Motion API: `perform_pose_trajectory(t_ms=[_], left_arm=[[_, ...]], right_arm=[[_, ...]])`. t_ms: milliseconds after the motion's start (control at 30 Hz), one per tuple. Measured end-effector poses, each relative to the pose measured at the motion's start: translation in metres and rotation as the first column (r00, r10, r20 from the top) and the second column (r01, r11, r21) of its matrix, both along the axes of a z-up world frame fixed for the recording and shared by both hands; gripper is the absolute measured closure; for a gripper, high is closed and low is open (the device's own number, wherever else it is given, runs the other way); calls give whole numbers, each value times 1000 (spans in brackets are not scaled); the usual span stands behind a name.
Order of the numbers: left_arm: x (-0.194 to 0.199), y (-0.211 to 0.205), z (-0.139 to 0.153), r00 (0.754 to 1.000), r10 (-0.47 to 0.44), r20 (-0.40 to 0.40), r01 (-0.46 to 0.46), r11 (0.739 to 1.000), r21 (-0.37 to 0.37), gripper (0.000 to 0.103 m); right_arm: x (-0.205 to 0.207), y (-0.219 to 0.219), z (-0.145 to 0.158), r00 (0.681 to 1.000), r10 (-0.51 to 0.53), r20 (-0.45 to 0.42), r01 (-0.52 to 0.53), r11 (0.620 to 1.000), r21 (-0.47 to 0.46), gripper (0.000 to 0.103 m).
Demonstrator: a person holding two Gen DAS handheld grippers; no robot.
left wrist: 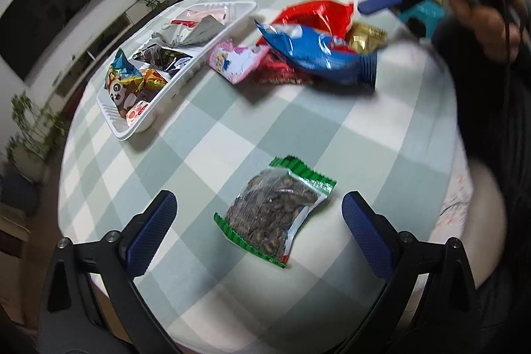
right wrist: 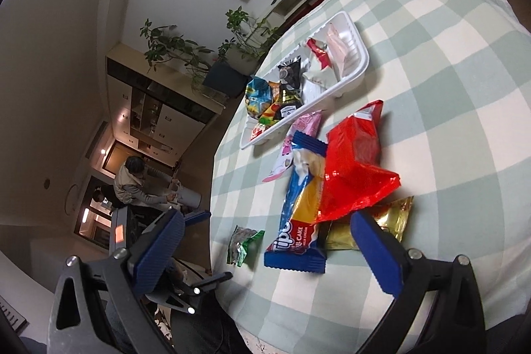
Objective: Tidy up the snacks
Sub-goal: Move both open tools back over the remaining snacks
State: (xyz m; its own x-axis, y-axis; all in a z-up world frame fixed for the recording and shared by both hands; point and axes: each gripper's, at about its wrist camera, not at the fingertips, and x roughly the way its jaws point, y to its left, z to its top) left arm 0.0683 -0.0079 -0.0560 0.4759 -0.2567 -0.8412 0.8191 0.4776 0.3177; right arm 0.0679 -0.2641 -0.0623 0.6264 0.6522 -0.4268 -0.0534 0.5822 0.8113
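Left claw (left wrist: 259, 218) hovers wide apart over the seed packet (left wrist: 277, 211); right claw (right wrist: 265, 247) also wide, empty. White tray (left wrist: 229, 32) at 11 o'clock holds several snack packets.

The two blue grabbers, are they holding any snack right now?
No. The left gripper is open above the green-edged clear seed packet; the right gripper is open over the blue cake wrapper.

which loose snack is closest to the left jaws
The green-edged seed packet, lying alone on the cloth between the open jaws; the other loose packs are piled farther off beside the tray.
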Motion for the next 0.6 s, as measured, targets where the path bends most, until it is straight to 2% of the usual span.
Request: perform_pose_trajectory(t_ms=[100, 300, 367, 533, 600], left_arm=[[-4, -4, -12, 998, -17, 65, 14, 998, 59, 9], [-4, -7, -21, 988, -12, 151, -3, 996, 93, 11], [-1, -9, -23, 989, -9, 148, -5, 996, 94, 26], [8, -12, -23, 998, 7, 70, -11, 998, 63, 47], [10, -14, -24, 998, 7, 61, -11, 998, 66, 55]], right_arm=[[-2, -3, -5, 1000, -11, -2, 11, 1000, 0, 0], [-3, -2, -9, 1000, -12, -5, 12, 1000, -2, 1], [-2, -1, -9, 1000, -7, -3, 7, 1000, -11, 1], [-3, -1, -9, 1000, -4, -5, 4, 1000, -18, 4], [-3, -1, -8, 1000, -6, -4, 6, 1000, -19, 6]])
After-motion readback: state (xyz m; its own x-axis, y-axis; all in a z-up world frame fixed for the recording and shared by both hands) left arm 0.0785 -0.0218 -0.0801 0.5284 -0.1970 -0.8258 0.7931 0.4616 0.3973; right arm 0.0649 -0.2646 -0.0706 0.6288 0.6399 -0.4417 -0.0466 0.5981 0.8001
